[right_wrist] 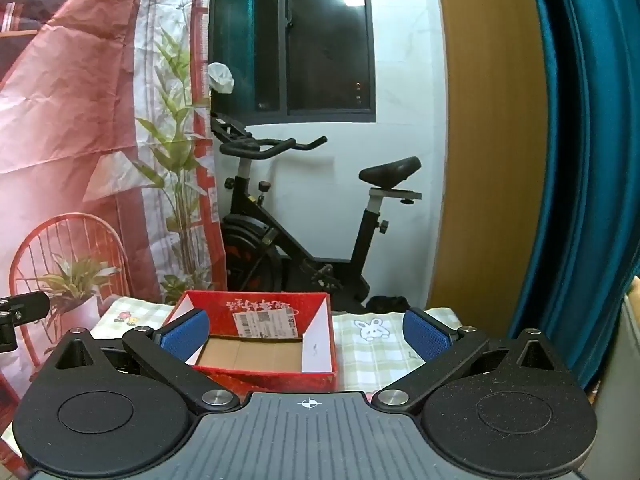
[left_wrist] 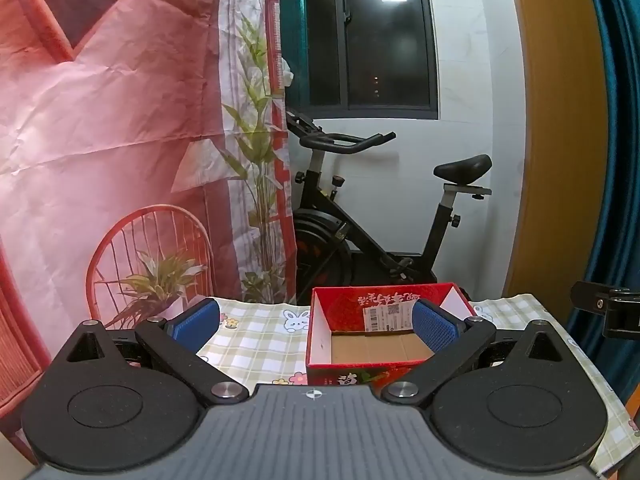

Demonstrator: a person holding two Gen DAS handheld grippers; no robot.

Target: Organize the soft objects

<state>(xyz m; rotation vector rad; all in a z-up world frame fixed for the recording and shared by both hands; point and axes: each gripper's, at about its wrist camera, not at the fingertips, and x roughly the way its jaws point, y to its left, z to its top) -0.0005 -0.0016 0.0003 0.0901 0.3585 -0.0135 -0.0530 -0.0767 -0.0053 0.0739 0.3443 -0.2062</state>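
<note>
The left tongs (left_wrist: 316, 322) are hanging spread wide with nothing between their blue pads (left_wrist: 434, 326), tilted slightly down over the worktop (left_wrist: 256, 340), which is wearing a checked cloth printed with rabbits and flowers. The right tongs (right_wrist: 306, 334) are likewise gaping wide and gripping nothing. A red cardboard box (left_wrist: 390, 336) is sitting open on the cloth, its brown floor bare, a white shipping label stuck on its inner far wall; in the left wrist view it is lying ahead and to the right, in the right wrist view (right_wrist: 256, 344) ahead and to the left. No soft objects are showing in either view. Behind the worktop an exercise bike (left_wrist: 384, 216) is standing under a dark window (left_wrist: 380, 36), with a printed backdrop (left_wrist: 120, 120) hanging to the left.
</note>
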